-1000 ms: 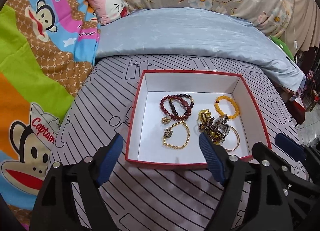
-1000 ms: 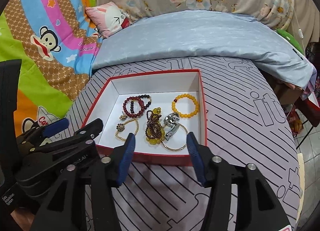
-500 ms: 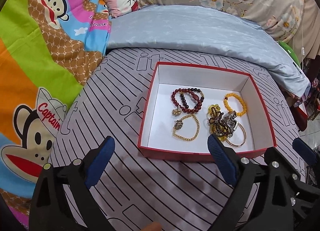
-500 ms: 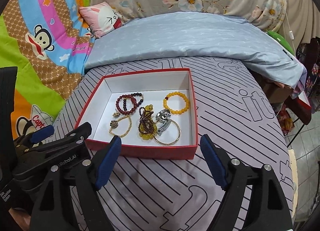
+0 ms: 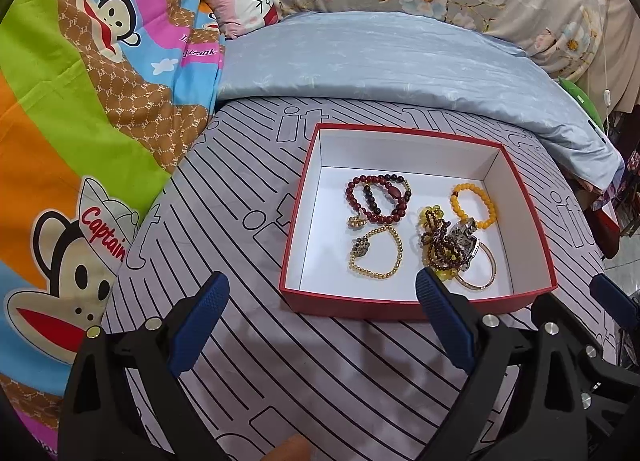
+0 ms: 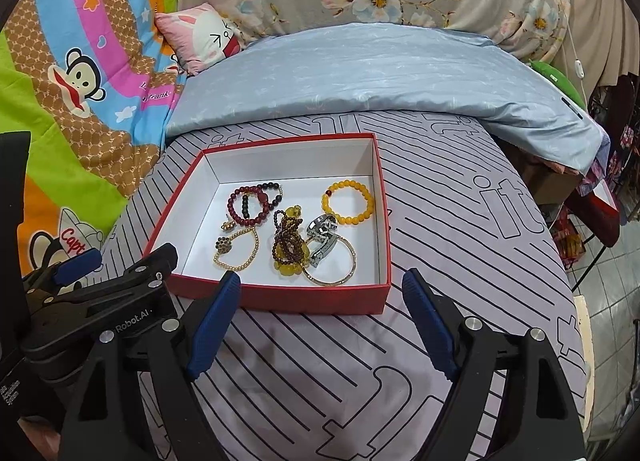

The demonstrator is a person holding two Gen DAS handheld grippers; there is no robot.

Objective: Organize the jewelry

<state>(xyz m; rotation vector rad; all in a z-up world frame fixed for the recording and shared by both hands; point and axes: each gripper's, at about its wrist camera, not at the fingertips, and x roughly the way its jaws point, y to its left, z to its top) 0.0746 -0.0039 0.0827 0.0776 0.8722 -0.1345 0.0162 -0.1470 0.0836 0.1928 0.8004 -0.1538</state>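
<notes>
A red box point(image 5: 416, 307) with white inside sits on the striped bed sheet point(image 5: 280, 361), its long side running across the bed, nearer the far pillow point(image 5: 380, 57) end. Inside lie bracelets: a dark red one point(image 5: 378, 197), a yellow one point(image 5: 474, 205), a gold one point(image 5: 376, 251) (others are tangled). The left tool point(image 5: 320, 319) and right tool point(image 6: 320, 321) both gape wide, holding nothing, just short of the box. The right view alone shows floor tiles point(image 6: 600, 281).
</notes>
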